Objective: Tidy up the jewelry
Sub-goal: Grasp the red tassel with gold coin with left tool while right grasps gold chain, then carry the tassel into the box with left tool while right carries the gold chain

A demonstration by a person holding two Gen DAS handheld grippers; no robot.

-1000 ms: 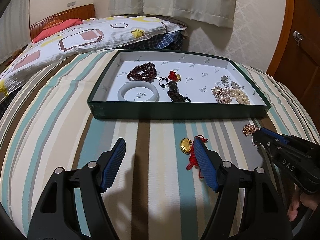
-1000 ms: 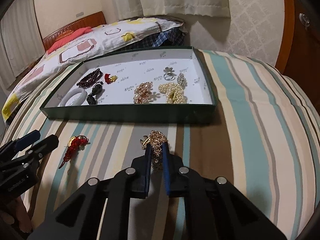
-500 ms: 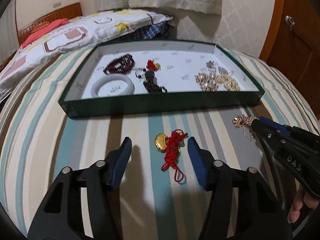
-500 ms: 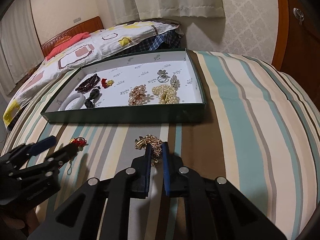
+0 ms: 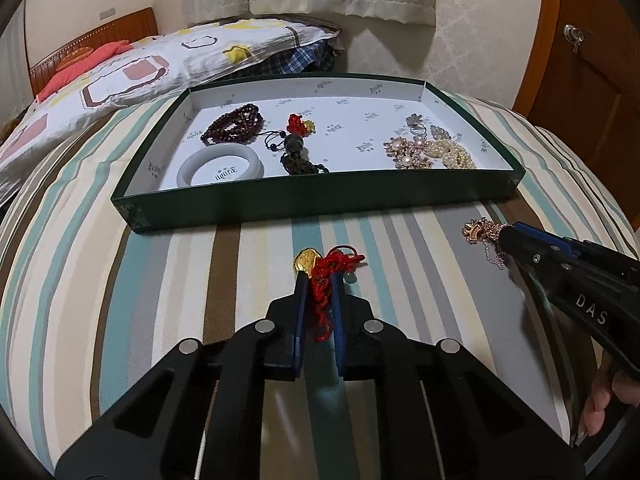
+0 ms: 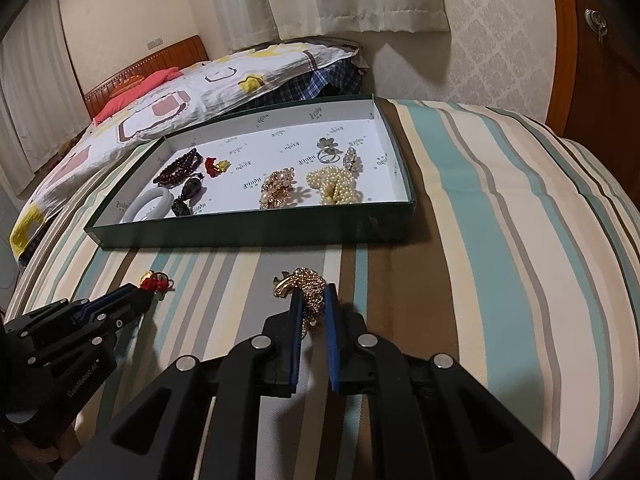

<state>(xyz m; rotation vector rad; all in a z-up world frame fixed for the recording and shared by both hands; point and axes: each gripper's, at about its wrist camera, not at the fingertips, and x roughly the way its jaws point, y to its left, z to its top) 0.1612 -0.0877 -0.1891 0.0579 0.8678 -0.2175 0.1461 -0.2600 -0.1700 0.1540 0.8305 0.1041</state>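
A red knotted cord charm (image 5: 334, 262) with a gold pendant lies on the striped bedspread in front of the green tray (image 5: 320, 204). My left gripper (image 5: 320, 280) is closing on it, and its blue pads press the red cord from both sides. To the right, my right gripper (image 6: 313, 296) is shut on a gold chain piece (image 6: 306, 282) that rests on the bedspread. In the left wrist view the right gripper (image 5: 502, 234) holds the gold chain (image 5: 478, 232) at its tip. In the right wrist view the left gripper (image 6: 142, 296) sits at the charm (image 6: 154, 282).
The tray holds a dark red bead bracelet (image 5: 234, 124), a white bangle (image 5: 220, 166), a dark tassel pendant (image 5: 296, 152), gold brooches (image 5: 408, 152), pearls (image 5: 452, 154) and rings (image 6: 330, 152). A patterned quilt (image 5: 132, 80) lies behind it. A wooden door (image 5: 580, 60) stands on the right.
My left gripper shifted over the red cord charm and its jaws went from wide apart to shut on the cord. The right gripper kept still with the gold chain in its grip.
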